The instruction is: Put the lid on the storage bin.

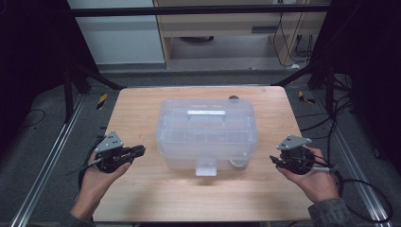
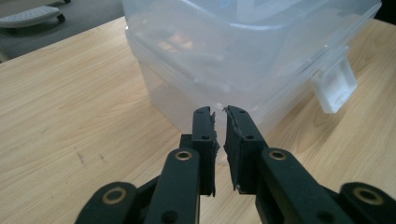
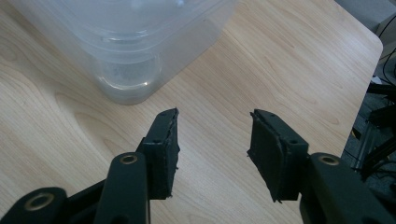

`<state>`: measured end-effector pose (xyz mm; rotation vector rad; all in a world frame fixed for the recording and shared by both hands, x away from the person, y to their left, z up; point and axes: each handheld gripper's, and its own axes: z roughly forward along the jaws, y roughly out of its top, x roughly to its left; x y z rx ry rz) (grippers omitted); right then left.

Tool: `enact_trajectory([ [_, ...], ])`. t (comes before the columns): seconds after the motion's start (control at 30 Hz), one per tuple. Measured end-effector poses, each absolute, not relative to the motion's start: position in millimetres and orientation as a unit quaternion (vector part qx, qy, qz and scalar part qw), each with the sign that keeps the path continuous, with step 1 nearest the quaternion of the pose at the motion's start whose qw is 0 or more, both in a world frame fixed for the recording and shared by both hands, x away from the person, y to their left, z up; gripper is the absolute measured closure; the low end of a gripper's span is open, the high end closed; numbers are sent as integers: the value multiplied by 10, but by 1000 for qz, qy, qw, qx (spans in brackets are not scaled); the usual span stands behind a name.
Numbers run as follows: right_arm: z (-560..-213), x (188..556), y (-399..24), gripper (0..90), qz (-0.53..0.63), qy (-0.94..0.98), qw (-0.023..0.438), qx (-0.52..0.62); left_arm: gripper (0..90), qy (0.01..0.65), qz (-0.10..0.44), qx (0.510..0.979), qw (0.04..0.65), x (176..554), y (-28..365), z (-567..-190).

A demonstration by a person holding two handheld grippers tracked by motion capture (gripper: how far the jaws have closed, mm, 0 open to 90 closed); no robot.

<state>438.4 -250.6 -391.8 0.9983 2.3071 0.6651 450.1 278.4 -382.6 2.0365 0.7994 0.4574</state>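
Clear plastic box, long axis across table, latch facing person

A clear plastic box (lid on) sits mid-table, left tongs and right tongs flanking it.

Light wooden table with rounded corners, grain running across, some faint dark scratches on the top. Small dark round spot at the far edge. Under and around, grey carpet floor. Along each side, a metal rail and a second rail. Near both far corners, a yellow-black striped marker and another. At the back, a wooden cabinet, beside it a white panel. Above, a black crossbar. On the right, loose black cables. On the floor, a flat grey pedal-like piece.
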Motion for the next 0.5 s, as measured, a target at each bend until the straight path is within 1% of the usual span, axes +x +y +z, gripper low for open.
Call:
enact_trajectory([
  [0.13, -3938, 4387, -2496, 541, 246, 856, 267, 368, 759, 324, 193, 821, 429, 4519, 2823, -3842],
  [0.17, -3944, 4388, -2493, 547, 247, 856, 266, 367, 759, 326, 197, 823, 422, 4529, 2844, -3856],
  [0.2, -3964, 4393, -2487, 558, 246, 858, 264, 367, 713, 329, 202, 824, 415, 4544, 2869, -3885],
  [0.23, -3964, 4393, -2487, 558, 246, 858, 264, 367, 689, 329, 202, 824, 415, 4544, 2869, -3885],
  [0.27, -3970, 4394, -2484, 564, 244, 858, 263, 368, 689, 332, 205, 825, 409, 4552, 2883, -3900],
  [0.37, -3992, 4404, -2483, 572, 245, 857, 262, 369, 619, 339, 210, 826, 399, 4580, 2929, -3953],
  [0.4, -4007, 4412, -2481, 572, 245, 856, 262, 371, 557, 346, 214, 824, 394, 4601, 2958, -3986],
  [0.43, -4007, 4412, -2481, 572, 245, 856, 262, 371, 526, 346, 214, 824, 394, 4601, 2958, -3986],
  [0.47, -4014, 4416, -2481, 570, 245, 857, 261, 372, 526, 349, 216, 824, 392, 4613, 2975, -4000],
  [0.5, -4022, 4421, -2481, 566, 244, 856, 261, 373, 491, 352, 217, 823, 389, 4625, 2990, -4013],
])
